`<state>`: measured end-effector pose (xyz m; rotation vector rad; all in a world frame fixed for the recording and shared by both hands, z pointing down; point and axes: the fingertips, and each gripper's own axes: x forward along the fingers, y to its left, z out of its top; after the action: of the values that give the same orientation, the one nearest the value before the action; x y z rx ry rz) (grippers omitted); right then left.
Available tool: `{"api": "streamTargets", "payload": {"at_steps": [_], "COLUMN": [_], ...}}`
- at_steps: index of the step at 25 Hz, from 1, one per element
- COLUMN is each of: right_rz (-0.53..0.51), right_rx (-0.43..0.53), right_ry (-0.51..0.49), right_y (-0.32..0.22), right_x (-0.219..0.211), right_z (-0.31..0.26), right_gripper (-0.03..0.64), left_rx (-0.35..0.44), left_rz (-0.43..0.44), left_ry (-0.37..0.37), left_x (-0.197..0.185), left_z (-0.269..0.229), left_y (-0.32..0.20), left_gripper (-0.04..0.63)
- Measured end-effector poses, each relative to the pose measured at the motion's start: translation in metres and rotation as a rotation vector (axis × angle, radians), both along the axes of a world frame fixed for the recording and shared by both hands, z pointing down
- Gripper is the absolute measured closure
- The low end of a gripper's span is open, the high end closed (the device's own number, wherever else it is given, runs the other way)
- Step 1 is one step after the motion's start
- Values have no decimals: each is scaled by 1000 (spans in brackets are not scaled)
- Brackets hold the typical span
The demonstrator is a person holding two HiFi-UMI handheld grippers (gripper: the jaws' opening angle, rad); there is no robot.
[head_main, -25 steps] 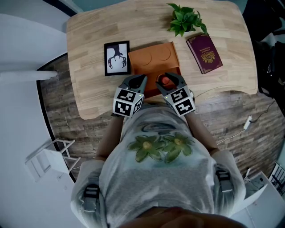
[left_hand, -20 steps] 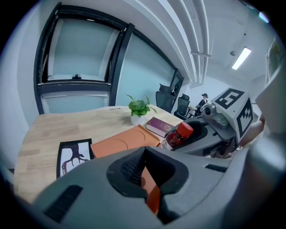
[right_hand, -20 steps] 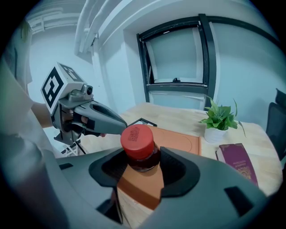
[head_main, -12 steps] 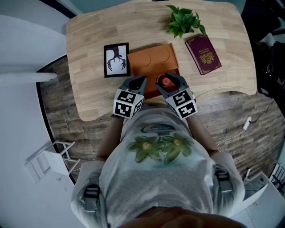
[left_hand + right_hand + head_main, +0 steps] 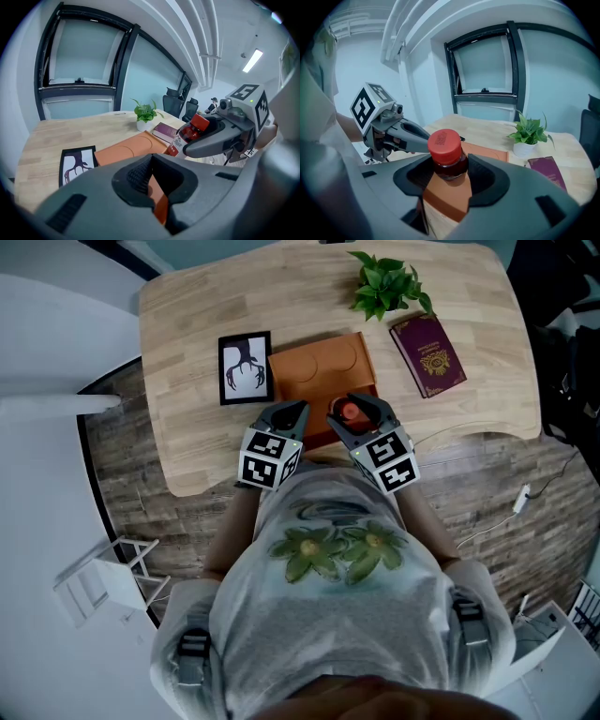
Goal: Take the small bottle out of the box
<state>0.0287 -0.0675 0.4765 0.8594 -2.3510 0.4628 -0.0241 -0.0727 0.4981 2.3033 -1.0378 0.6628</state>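
Note:
The small bottle [image 5: 445, 147] has a red cap and dark red contents, and a white label shows on it in the left gripper view [image 5: 179, 142]. My right gripper [image 5: 446, 176] is shut on it just under the cap, over the near end of the flat orange box [image 5: 319, 367]. In the head view only the bottle's cap [image 5: 349, 412] shows between the right gripper's [image 5: 356, 412] jaws. My left gripper [image 5: 284, 414] sits at the box's near left edge. Its jaws stand almost together with a thin strip of the orange box [image 5: 158, 206] pinched between them.
On the wooden table [image 5: 187, 315] a black-framed picture [image 5: 246, 365] lies left of the box. A potted green plant [image 5: 389, 279] and a dark red book [image 5: 429, 353] are at the back right. The table's near edge runs just under both grippers.
Almost nothing differs. The right gripper with the bottle has drifted very slightly toward the person, and the left gripper stays on the box edge.

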Motion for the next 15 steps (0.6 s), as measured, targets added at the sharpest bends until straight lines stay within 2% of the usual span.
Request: {"api": "streamTargets", "payload": {"at_steps": [15], "right_rz": [9], "right_rx": [1], "right_ry": [-7], "right_y": [-2], "right_x": [0], "right_z": [-2], "right_gripper": [393], "left_rx": [0], "left_rz": [-2], "left_ry": [3], "left_x": [0], "left_z": [1], "left_y": [-2], "left_gripper": [588]}}
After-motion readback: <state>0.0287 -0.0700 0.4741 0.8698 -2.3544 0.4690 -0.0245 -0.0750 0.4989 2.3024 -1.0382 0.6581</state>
